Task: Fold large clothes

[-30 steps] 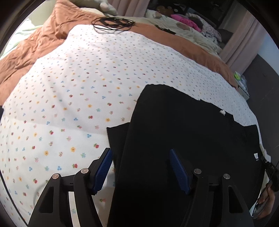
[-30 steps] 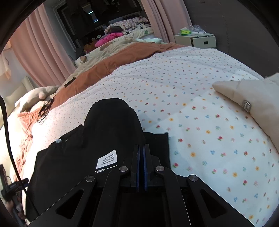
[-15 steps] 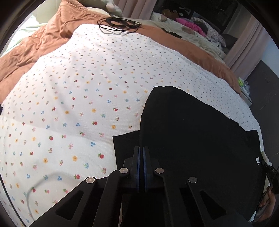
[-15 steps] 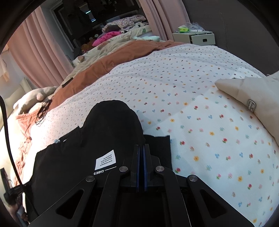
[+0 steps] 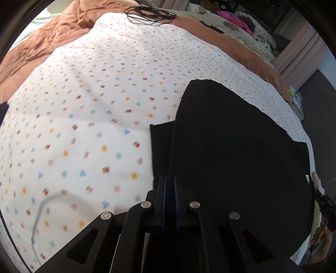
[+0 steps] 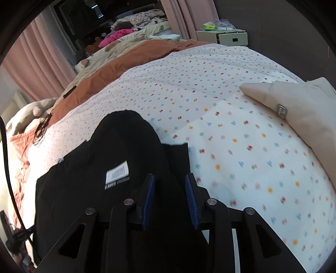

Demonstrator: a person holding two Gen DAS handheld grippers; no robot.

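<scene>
Black garment (image 5: 235, 151) lies spread on the floral sheet (image 5: 84, 126) of a bed, folded over on itself, with a rounded folded end pointing away from both cameras toward the brown blanket (image 5: 42, 46). Its long axis runs from the near edge of the bed, where the grippers are, out toward that rounded end. In the right wrist view the garment (image 6: 126, 147) shows a white label (image 6: 117, 172) on its upper layer, left of the fingers, and a lower layer sticks out as a flat dark corner to the right of the fold.

Left gripper (image 5: 169, 184) has its blue pads almost together, only a thin slit between them, at the garment's near left edge. Cloth sits right at the pads, but whether any is pinched in that slit cannot be told. A narrow lower flap of the garment juts out just left of the fingers onto the sheet.

Right gripper (image 6: 170, 184) has its fingers parted, blue pads clearly apart, with the black cloth lying between and under them, not clamped. The fold rises straight ahead of the fingers.

Beige garment (image 6: 294, 109) with a metal buckle lies on the sheet well to the right. Black cable (image 5: 149, 13) is coiled at the far end of the bed, on the blanket's edge.
</scene>
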